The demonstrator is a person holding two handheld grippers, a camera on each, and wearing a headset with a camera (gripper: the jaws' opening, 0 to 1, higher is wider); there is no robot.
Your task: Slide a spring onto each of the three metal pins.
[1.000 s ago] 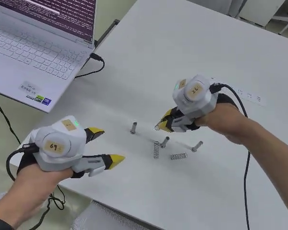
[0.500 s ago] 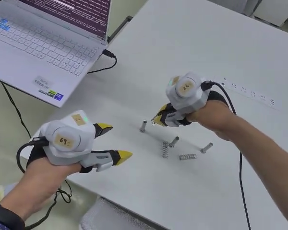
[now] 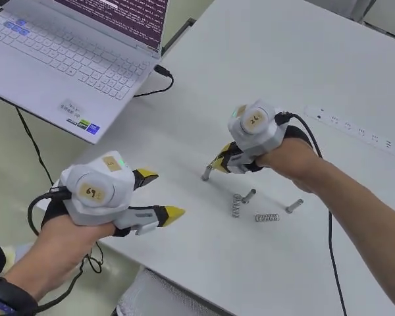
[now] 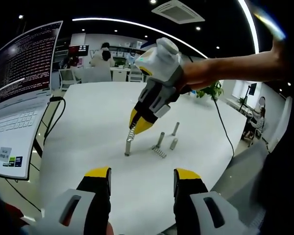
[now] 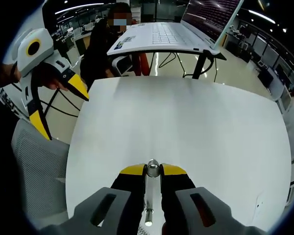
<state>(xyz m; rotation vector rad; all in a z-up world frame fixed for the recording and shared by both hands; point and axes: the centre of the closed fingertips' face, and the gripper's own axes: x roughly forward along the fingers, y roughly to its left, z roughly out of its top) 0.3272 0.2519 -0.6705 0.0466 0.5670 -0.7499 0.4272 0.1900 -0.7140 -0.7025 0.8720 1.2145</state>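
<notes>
Here, right claw [image 3: 218, 165] pinching spring [image 5: 153, 169], above pin [image 3: 206, 174]

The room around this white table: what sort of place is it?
Probably an open-plan office or lab: a laptop stands on the table, desks with people line the background, and a ceiling air vent sits overhead.

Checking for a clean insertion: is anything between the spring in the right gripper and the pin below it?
Nothing visible does. The right gripper holds the spring just over the top of the upright pin. The other two pins and loose springs sit off to one side, and the left gripper is well apart.
</notes>
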